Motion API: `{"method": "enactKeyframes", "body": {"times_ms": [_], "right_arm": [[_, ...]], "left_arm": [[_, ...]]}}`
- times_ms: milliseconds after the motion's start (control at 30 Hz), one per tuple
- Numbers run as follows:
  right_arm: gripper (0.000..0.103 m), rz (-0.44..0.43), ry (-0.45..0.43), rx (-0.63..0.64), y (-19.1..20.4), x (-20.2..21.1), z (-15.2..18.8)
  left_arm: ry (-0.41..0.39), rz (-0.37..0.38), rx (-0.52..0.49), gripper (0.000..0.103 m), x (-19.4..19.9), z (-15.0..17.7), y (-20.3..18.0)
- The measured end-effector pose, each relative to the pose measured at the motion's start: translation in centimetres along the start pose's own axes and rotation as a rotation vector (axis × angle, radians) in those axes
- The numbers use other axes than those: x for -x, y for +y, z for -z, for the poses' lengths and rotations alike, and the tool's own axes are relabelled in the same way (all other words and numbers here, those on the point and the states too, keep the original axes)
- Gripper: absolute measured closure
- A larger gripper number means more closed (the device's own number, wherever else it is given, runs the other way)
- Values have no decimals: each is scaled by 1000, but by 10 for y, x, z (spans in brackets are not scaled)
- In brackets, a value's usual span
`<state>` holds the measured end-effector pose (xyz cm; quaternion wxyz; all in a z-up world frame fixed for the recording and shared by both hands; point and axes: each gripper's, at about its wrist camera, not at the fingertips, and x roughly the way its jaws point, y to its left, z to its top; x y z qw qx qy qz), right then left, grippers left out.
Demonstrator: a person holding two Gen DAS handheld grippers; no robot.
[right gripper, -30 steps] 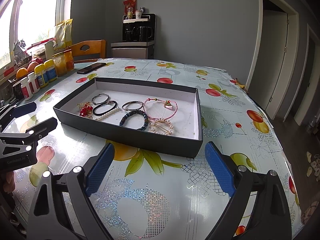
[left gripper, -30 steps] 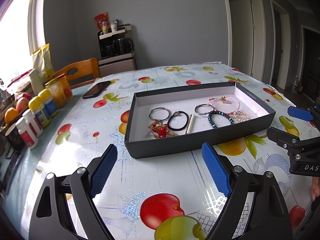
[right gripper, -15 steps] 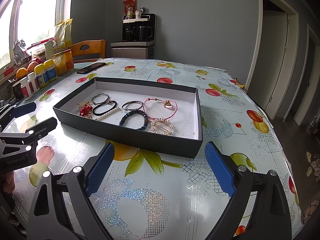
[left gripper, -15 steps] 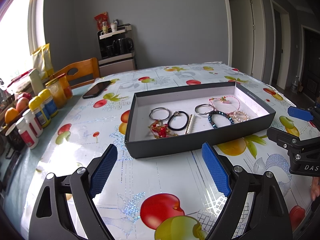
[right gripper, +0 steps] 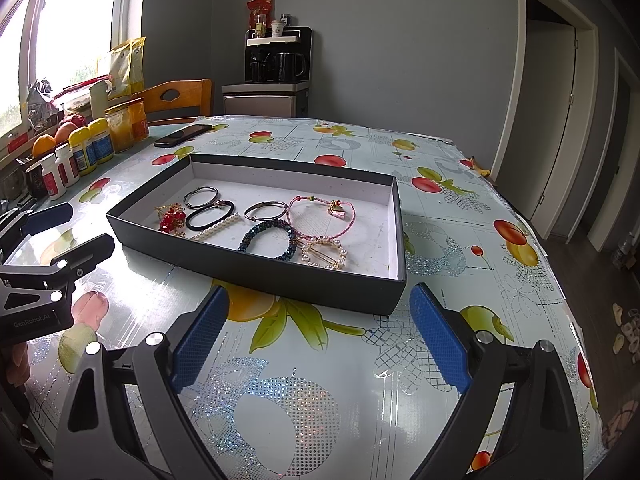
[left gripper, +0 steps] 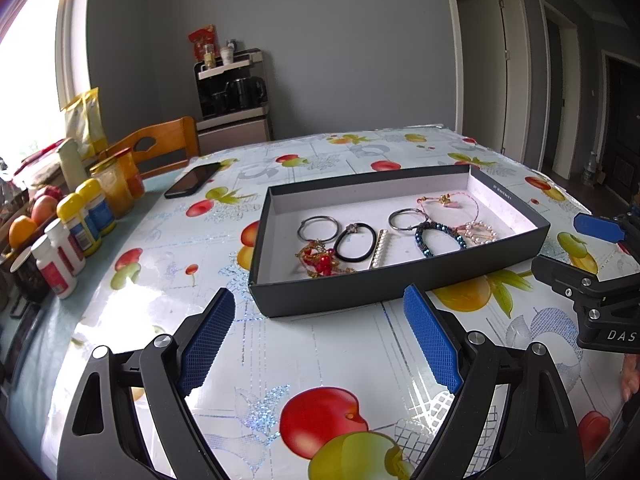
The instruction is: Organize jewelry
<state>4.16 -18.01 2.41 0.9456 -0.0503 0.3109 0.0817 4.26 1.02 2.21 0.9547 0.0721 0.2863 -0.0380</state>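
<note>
A dark shallow box (left gripper: 360, 292) (right gripper: 256, 276) with a white floor sits on the fruit-print tablecloth. Inside lie several pieces: a red bead ornament (left gripper: 320, 260) (right gripper: 170, 216), a black hair tie (left gripper: 354, 242) (right gripper: 208, 216), two metal rings (left gripper: 318, 228) (left gripper: 406, 218), a pearl bar (left gripper: 380, 248) (right gripper: 218, 228), a dark blue bead bracelet (left gripper: 438, 236) (right gripper: 266, 238), a pink cord bracelet (right gripper: 320, 216) and a pearl clip (right gripper: 324, 254). My left gripper (left gripper: 318, 344) is open and empty in front of the box. My right gripper (right gripper: 318, 340) is open and empty, also in front of it.
A black phone (left gripper: 192, 180) lies at the far left of the table. Bottles and jars (left gripper: 76, 232) and fruit (left gripper: 24, 228) line the left edge. A wooden chair (left gripper: 160, 152) stands behind. The table's right edge (right gripper: 560, 280) drops to the floor.
</note>
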Motion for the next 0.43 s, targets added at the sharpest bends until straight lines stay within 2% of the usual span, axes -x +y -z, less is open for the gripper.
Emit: {"method": "enactKeyframes", "body": {"times_ms": [433], "right_arm": [[12,5,6,0,-1,-1,1]], "left_arm": [[8,1,2,15,-1,-2,0]]}}
